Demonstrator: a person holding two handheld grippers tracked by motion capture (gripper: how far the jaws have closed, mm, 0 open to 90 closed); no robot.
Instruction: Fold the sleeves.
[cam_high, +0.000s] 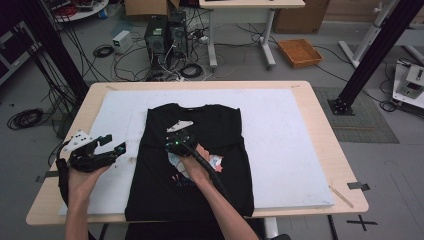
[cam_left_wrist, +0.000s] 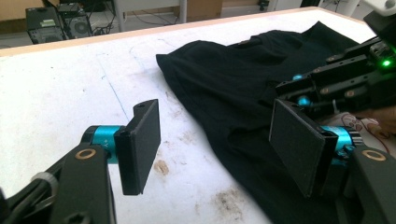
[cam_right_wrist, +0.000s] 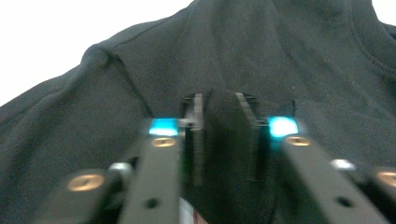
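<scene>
A black T-shirt lies flat on a white mat, folded in at the sides, with a coloured print showing beside a hand. My right gripper rests on the middle of the shirt, shut on a pinched fold of black cloth that fills the gap between its jaws. My left gripper hovers over the mat just left of the shirt's edge. Its jaws stand wide apart with nothing between them. The left gripper view also shows the right gripper on the shirt.
The mat covers most of a wooden table. On the floor beyond lie computer towers, tangled cables and an orange tray. Black frame posts stand at both sides.
</scene>
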